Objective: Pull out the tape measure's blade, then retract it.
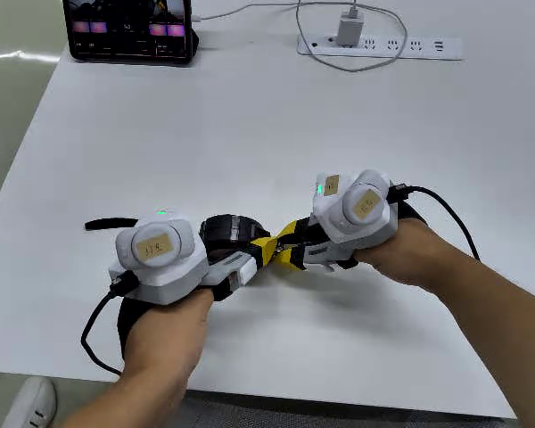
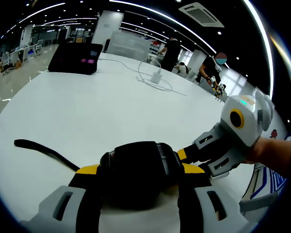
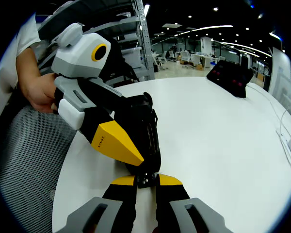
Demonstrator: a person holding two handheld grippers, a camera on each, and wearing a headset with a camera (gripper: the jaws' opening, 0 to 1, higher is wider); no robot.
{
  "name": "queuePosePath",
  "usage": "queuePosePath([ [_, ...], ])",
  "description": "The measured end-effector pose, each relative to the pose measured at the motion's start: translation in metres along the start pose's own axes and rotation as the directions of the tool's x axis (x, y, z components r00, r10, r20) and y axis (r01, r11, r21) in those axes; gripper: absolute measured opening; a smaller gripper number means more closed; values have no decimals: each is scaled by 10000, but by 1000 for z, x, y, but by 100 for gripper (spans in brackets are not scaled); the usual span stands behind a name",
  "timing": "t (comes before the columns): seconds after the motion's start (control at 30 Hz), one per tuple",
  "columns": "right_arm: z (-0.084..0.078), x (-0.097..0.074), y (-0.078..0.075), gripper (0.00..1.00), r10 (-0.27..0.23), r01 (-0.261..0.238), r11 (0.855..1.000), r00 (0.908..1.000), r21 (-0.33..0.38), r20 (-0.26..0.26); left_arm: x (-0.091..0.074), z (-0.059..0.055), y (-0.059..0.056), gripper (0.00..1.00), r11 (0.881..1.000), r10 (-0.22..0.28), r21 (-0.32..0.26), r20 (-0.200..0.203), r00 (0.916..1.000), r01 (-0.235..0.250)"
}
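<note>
Black round tape measure case point(image 1: 225, 231) on white matte tabletop point(image 1: 250, 116), left gripper point(image 2: 139, 171) clamped around it, right gripper point(image 3: 146, 183) pinched onto small dark tab point(image 3: 145, 177) at its mouth, probably the blade hook, tan stickers point(image 1: 154, 247) handwritten, unreadable, white power strip point(image 1: 401, 45), dark tablet screen point(image 1: 129, 27), open-plan office.
</note>
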State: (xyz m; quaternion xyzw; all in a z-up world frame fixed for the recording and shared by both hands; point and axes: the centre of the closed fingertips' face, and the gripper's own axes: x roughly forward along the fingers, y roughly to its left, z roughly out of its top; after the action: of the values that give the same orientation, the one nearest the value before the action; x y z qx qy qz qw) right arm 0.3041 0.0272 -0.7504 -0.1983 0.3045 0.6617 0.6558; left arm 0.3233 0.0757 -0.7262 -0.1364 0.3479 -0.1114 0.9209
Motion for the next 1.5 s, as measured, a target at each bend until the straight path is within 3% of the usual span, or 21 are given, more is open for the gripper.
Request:
queuePosePath([
  [0.63,1,-5,0,19,-51,46,9997,9998,247,177,0,-3,-4,65,9990,-340,267,-432,9985,351],
  [0.77,1,-5,2,20,46,-58,9991,9996,414,272,-1,0,-10,70,9985,-420,345,-299,9987,430],
  [1.07,0,-8,3,23,-34,23,9989,9997,475,247,-2,2,-9,68,9975,-438,550,-267,9987,452],
  [1.27,0,-14,4,32,-160,137,9979,9993,635,350,-5,0,-7,73,9920,-454,1168,-299,9985,486],
  [1.5,-2,-20,4,39,-375,349,9966,9987,748,335,-9,1,-3,80,9889,-590,1355,-146,9982,604],
])
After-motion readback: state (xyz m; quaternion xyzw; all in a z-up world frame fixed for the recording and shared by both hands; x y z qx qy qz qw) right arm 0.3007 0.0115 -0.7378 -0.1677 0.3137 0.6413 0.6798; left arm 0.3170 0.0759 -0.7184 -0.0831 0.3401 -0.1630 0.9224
